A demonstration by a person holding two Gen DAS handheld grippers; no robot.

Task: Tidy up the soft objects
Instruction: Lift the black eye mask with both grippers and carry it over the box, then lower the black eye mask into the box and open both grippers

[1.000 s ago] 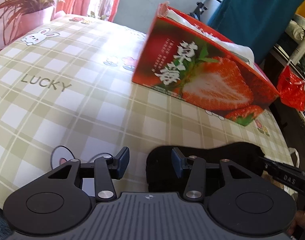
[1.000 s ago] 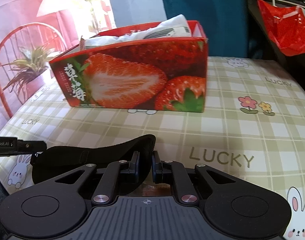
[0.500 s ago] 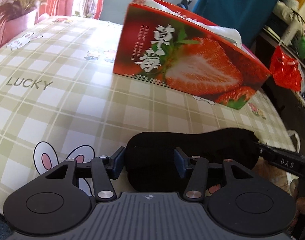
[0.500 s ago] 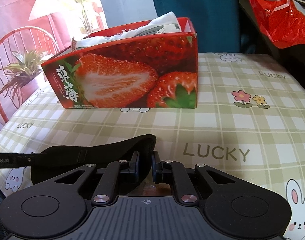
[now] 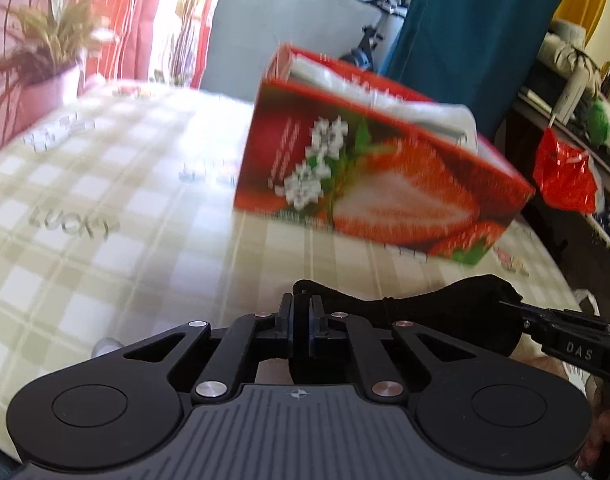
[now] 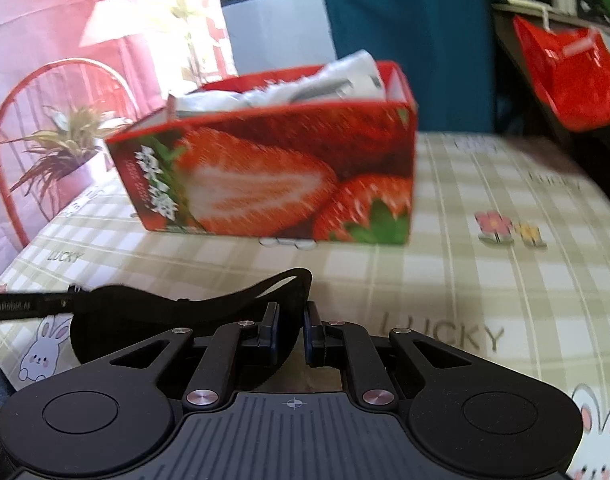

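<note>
A black soft cloth piece [image 5: 445, 308] hangs stretched between my two grippers above the checked tablecloth [image 5: 105, 200]. My left gripper [image 5: 301, 316] is shut on its left end. My right gripper [image 6: 291, 330] is shut on its other end; the cloth [image 6: 177, 312] sags to the left in the right wrist view. The right gripper's tip shows at the right edge of the left wrist view [image 5: 565, 332]. A red strawberry box [image 5: 369, 196] stands beyond, holding white soft items [image 6: 305, 84]. The box also shows in the right wrist view [image 6: 273, 188].
A potted plant [image 5: 45, 64] stands at the table's far left, with a red chair [image 6: 37, 120] behind it. A red plastic bag [image 5: 565, 176] hangs at the right beside a dark shelf. A teal curtain [image 6: 405, 32] hangs behind the box.
My left gripper has shut on the left end of the black cloth. Both grippers have lifted it off the table and moved toward the box. The right gripper stayed shut.
</note>
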